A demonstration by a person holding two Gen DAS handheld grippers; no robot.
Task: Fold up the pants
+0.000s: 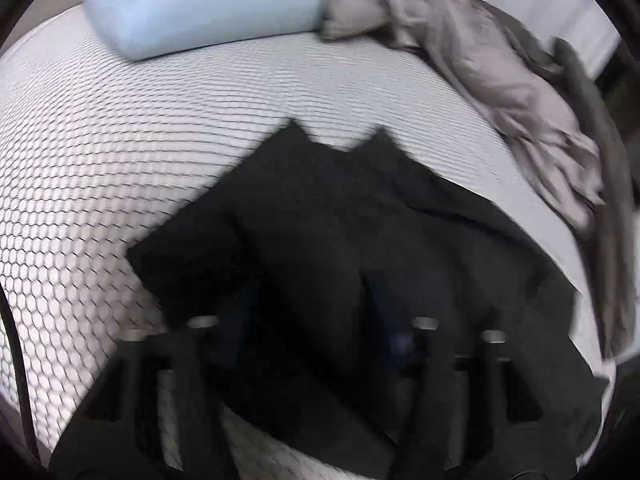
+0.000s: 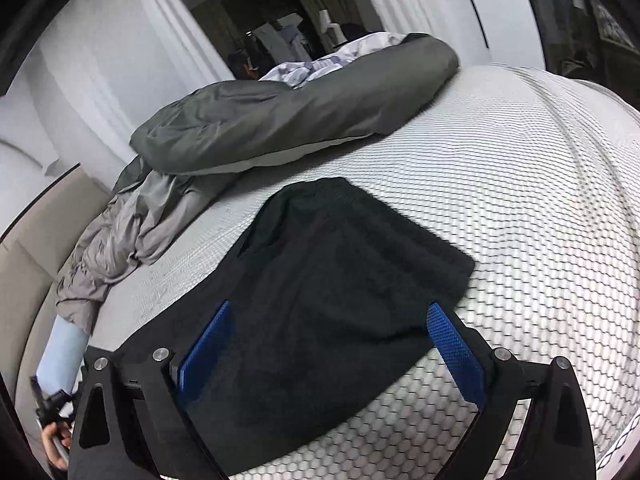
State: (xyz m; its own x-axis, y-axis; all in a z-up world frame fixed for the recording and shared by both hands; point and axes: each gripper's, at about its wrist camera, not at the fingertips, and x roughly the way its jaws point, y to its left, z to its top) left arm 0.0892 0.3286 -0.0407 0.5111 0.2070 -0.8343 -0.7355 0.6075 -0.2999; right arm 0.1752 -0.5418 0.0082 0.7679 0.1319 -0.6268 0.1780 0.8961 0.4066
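Note:
Black pants [image 1: 340,240] lie folded on the white honeycomb-patterned mattress [image 1: 120,160]; two corners of the cloth point away in the left wrist view. My left gripper [image 1: 316,300] hangs over the pants with its fingers apart; the view is blurred and the dark fingers blend with the cloth. In the right wrist view the pants [image 2: 340,272] lie as a compact dark bundle. My right gripper [image 2: 328,320] is open just above them, its blue pads [image 2: 452,344] on either side of the near part, holding nothing.
A light blue pillow [image 1: 200,4] lies at the far end of the mattress. A rumpled grey duvet [image 1: 500,72] runs along the right edge, and shows in the right wrist view [image 2: 280,120] at the back left. A beige bed frame [image 2: 36,240] borders the left.

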